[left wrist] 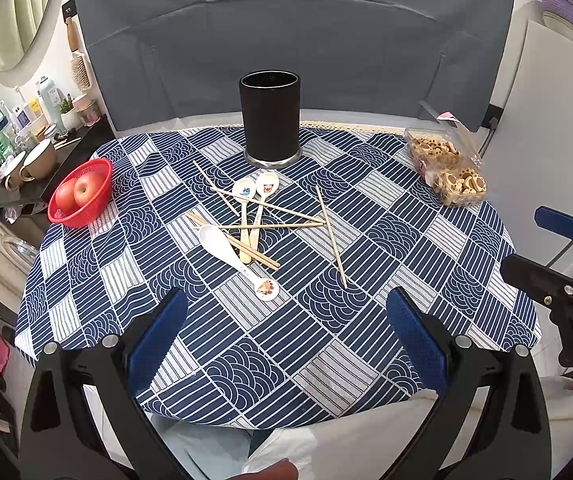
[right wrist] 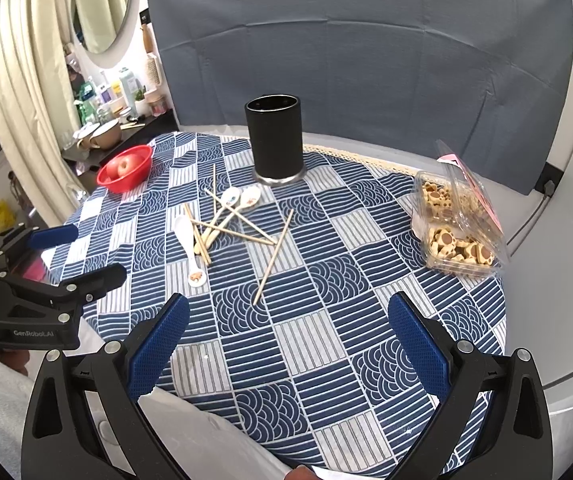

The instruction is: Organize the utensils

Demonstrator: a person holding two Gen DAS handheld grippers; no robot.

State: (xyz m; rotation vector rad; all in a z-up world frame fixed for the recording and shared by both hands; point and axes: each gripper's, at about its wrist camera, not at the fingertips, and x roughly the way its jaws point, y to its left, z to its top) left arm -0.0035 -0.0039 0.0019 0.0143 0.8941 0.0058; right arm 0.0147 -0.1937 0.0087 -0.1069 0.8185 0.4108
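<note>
A black cylindrical holder (left wrist: 269, 118) (right wrist: 278, 142) stands upright at the table's far middle. In front of it lies a loose pile of wooden chopsticks (left wrist: 330, 236) (right wrist: 274, 255) and three white ceramic spoons (left wrist: 233, 255) (right wrist: 190, 246), crossing one another. My left gripper (left wrist: 286, 320) is open and empty above the near table edge, well short of the pile. My right gripper (right wrist: 286, 320) is also open and empty at the near edge; it shows at the right of the left wrist view (left wrist: 542, 244). The left gripper shows at the left of the right wrist view (right wrist: 82, 254).
A red basket (left wrist: 82, 194) (right wrist: 126, 172) with apples sits at the table's left edge. An open clear box of biscuits (left wrist: 444, 164) (right wrist: 456, 224) sits at the right. A blue patterned cloth (left wrist: 286, 340) covers the table. A grey backdrop stands behind.
</note>
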